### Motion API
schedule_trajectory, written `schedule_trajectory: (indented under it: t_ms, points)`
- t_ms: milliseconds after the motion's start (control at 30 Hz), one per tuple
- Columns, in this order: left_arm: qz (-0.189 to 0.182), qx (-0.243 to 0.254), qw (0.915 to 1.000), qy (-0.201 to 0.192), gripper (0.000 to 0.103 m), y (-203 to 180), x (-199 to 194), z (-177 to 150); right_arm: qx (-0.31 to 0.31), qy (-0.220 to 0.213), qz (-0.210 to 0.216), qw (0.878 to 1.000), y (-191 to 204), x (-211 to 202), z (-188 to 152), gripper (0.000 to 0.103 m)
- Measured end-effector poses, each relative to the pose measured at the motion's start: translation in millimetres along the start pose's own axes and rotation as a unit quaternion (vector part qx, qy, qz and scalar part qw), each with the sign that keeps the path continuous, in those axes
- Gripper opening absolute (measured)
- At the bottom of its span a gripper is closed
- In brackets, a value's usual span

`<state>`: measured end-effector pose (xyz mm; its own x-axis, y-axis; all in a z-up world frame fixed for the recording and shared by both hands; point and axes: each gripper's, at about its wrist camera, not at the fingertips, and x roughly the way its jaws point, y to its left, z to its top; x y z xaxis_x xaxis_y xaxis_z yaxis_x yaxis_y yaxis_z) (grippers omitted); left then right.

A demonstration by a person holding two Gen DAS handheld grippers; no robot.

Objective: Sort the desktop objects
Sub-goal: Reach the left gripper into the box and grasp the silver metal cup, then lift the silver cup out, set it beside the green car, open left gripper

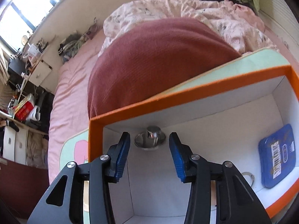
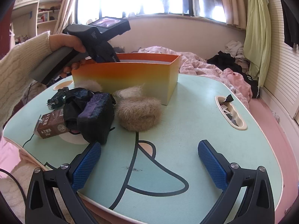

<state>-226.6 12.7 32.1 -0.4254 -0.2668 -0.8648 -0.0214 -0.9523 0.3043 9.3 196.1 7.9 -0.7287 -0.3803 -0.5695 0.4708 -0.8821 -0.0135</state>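
A bed (image 1: 74, 78) with pink sheet is seen behind everything, with a dark red blanket (image 1: 158, 59) and a floral quilt (image 1: 186, 5) piled on it. A mint-green lap table (image 2: 186, 121) with a cartoon print is set on the bed. An orange box (image 2: 127, 78) with white inside is placed at the table's far side in the right wrist view; in the left wrist view its rim (image 1: 186, 91) is seen from above. The left gripper (image 1: 149, 155) is held by a hand (image 2: 65, 43) in a cream knit sleeve (image 2: 20, 71) and is pointed down into the box; its jaws are parted with nothing between the pads. A small shiny metal cup-like object (image 1: 150, 139) is seen on the box floor just past the fingertips, not touched. A blue tin (image 1: 276, 155) is laid flat at the box's right side, and a thin metal ring (image 1: 249, 177) is partly seen near it. The right gripper (image 2: 149, 164) is held low over the table front, jaws wide and empty. On the table, left of centre, a dark fabric pouch (image 2: 93, 115) is seen, with a tan fur ball (image 2: 139, 113) just beside it, a brown carton (image 2: 50, 125) touching the pouch, a green toy car (image 2: 58, 99) behind, and 2 paler fur tufts near the box wall. Dark wrappers are seen in a cup slot (image 2: 241, 125) at the table's right.
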Motion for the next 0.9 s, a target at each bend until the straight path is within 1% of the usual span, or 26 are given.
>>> schedule_trajectory:
  t_ms: [33,100,133,167,200,233,267,300,433,533,567,600,633,667,700,733,767,833,900]
  points:
    - [-0.001,0.0,1.0,0.001,0.055,0.6,-1.0,0.2,0.0,0.0,0.0,1.0,-0.1,0.0,-0.1,0.103]
    - [-0.012,0.0,0.9999,0.005,0.056,1.8,2.4,1.4,0.0,0.0,0.0,1.0,0.0,0.1,0.0,0.103]
    - [-0.025,0.002,0.9996,0.016,0.055,2.8,6.6,0.9,0.0,0.0,0.0,1.0,-0.1,0.1,-0.2,0.103]
    - [-0.031,0.0,0.9994,0.018,0.055,4.6,8.2,2.0,0.0,0.0,0.0,1.0,0.2,0.2,0.1,0.103]
    - [-0.038,-0.003,0.9992,0.012,0.05,6.8,7.2,2.1,-0.001,0.0,0.0,1.0,0.0,0.0,-0.1,0.103]
    - [-0.04,-0.004,0.9991,0.011,0.041,7.4,7.0,1.1,-0.001,0.0,0.0,1.0,0.3,0.1,0.3,0.103]
    - [-0.028,0.001,0.9996,0.008,0.036,7.7,6.4,-0.3,0.0,0.0,0.0,1.0,0.3,0.1,0.3,0.103]
    - [-0.024,0.005,0.9997,0.004,0.03,8.5,5.6,-1.4,0.0,0.0,0.0,1.0,0.4,0.1,0.4,0.103]
    - [-0.068,-0.005,0.9976,-0.01,0.03,15.5,-4.2,-4.3,0.0,0.0,0.0,1.0,0.3,0.1,0.5,0.103]
    - [-0.087,-0.012,0.9951,-0.045,0.03,25.3,-26.4,-7.9,-0.001,0.0,0.0,1.0,0.1,0.2,0.2,0.103]
    - [-0.103,-0.021,0.9921,-0.069,0.03,32.4,-42.5,-11.0,-0.001,-0.001,0.0,1.0,0.2,0.1,0.2,0.103]
    - [-0.115,-0.027,0.9895,-0.084,0.03,37.0,-53.7,-14.7,-0.001,-0.001,0.0,1.0,0.3,0.1,0.3,0.103]
    - [-0.127,-0.03,0.9865,-0.099,0.03,40.9,-66.3,-20.0,0.0,-0.001,0.0,1.0,0.1,0.1,0.2,0.103]
    - [-0.147,-0.027,0.9812,-0.122,0.03,43.6,-86.0,-32.1,-0.001,-0.001,0.0,1.0,0.7,0.1,0.6,0.103]
    - [-0.161,-0.018,0.9773,-0.137,0.03,43.4,-98.1,-42.2,-0.001,-0.001,0.0,1.0,0.1,0.2,0.2,0.103]
    - [-0.174,-0.007,0.9733,-0.15,0.03,42.0,-109.3,-54.9,0.0,-0.001,0.0,1.0,-0.2,0.2,0.1,0.103]
    - [-0.186,0.003,0.9684,-0.166,0.03,38.2,-121.2,-74.9,0.0,-0.001,0.0,1.0,0.2,0.2,0.5,0.103]
    - [-0.189,0.008,0.965,-0.181,0.03,33.4,-128.1,-105.8,-0.001,-0.001,0.0,1.0,-0.2,0.2,0.0,0.103]
    - [-0.188,0.013,0.9648,-0.183,0.03,27.7,-125.0,-123.9,-0.001,-0.001,0.0,1.0,-0.3,0.2,0.0,0.103]
